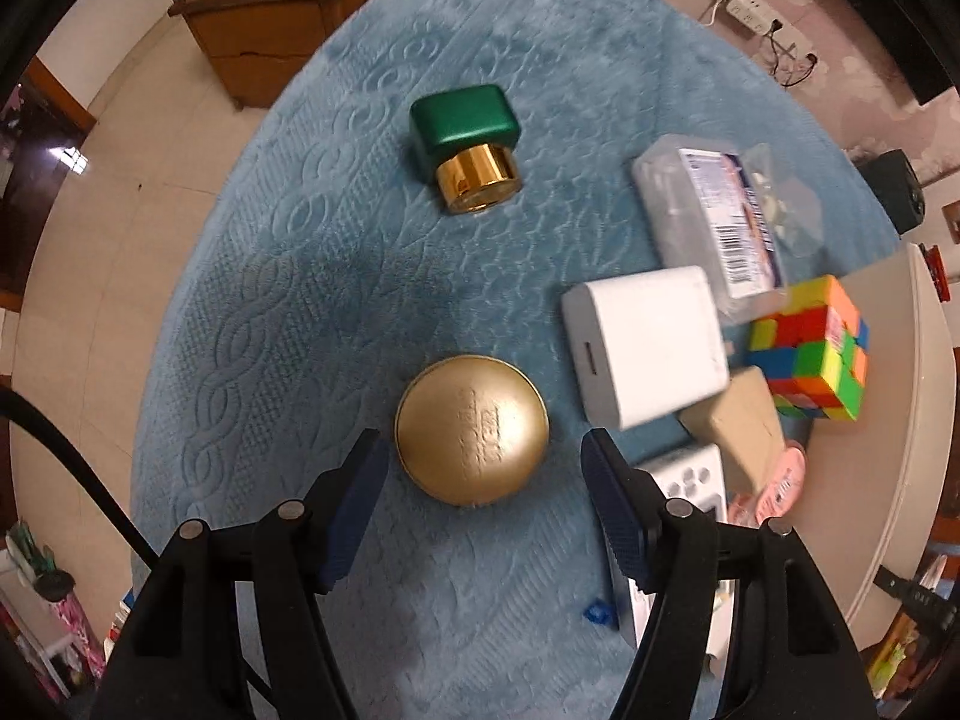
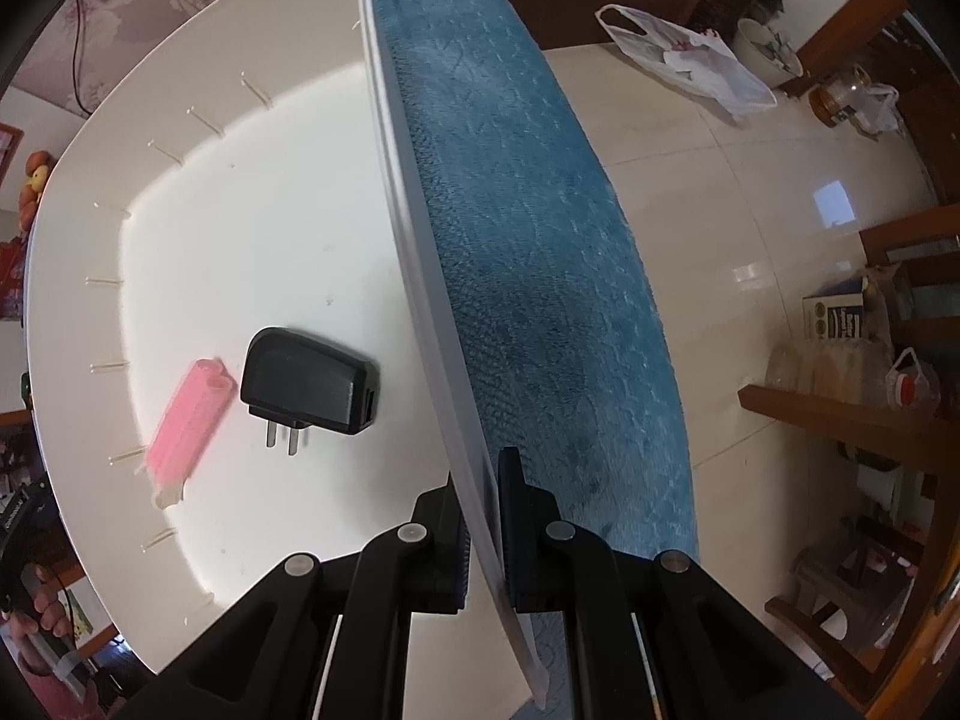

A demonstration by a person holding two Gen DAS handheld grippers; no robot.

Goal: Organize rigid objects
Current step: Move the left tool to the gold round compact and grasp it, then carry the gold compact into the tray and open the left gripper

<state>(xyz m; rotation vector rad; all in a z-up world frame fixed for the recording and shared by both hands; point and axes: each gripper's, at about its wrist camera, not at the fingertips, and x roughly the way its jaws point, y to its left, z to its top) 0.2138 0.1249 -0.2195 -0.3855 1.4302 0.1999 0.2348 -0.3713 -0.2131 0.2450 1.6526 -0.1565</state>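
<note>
While the right hand-held gripper (image 2: 480,516) clamps the white bin's wall (image 2: 420,276), the open left hand-held gripper (image 1: 483,468) straddles the gold lid (image 1: 472,429) on the table's blue cloth (image 1: 300,312); its smooth dome could slip from the pads.

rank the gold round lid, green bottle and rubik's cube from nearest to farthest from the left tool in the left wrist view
1. Gold round lid: just ahead of the open left tool, between its fingers' line.
2. Rubik's cube: off to the right, by the white bin's rim.
3. Green bottle: farthest ahead on the blue cloth.
</note>
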